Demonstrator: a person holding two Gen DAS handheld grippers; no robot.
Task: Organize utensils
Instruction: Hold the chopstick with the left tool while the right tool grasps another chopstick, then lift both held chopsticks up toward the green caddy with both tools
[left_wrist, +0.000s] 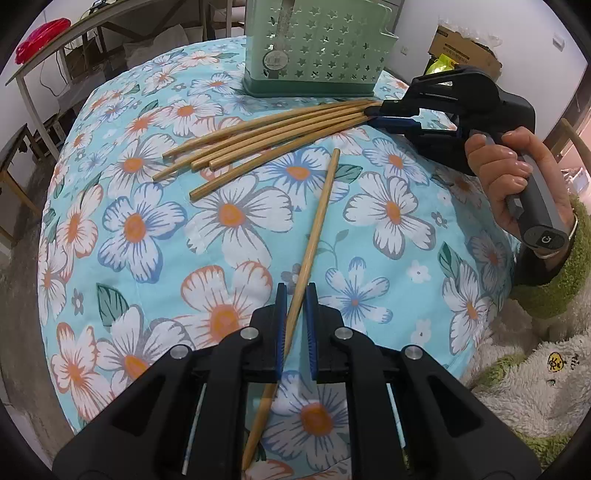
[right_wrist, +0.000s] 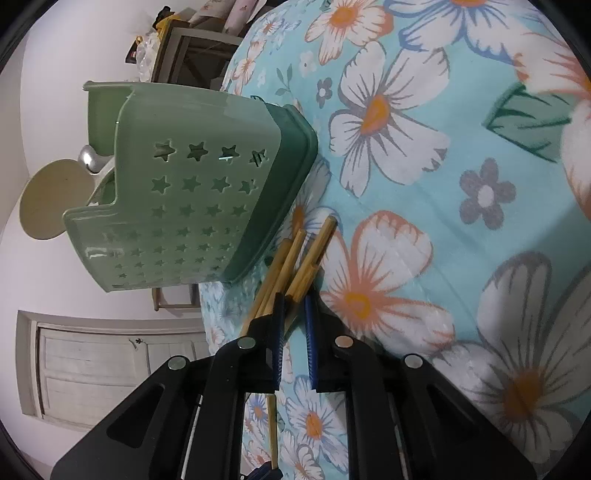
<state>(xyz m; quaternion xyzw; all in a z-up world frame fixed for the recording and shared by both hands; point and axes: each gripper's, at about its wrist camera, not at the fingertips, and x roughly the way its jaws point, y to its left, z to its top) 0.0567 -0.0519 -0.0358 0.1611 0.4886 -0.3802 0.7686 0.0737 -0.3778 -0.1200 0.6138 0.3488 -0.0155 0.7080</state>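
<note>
The left gripper (left_wrist: 294, 291) straddled a single chopstick (left_wrist: 317, 225) unclamped; the right gripper (left_wrist: 373, 112) at two o'clock pinched the chopstick bundle (left_wrist: 266, 136) below the green holder (left_wrist: 314, 48).

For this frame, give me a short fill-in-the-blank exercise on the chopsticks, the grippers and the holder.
1. The single chopstick passes between the fingers of the ____ gripper.
2. The right gripper is at the ends of a fanned bundle of ____ chopsticks.
3. The green holder has ____-shaped cutouts.
4. The tablecloth is printed with ____.

Missing words: left; five; star; flowers
</note>
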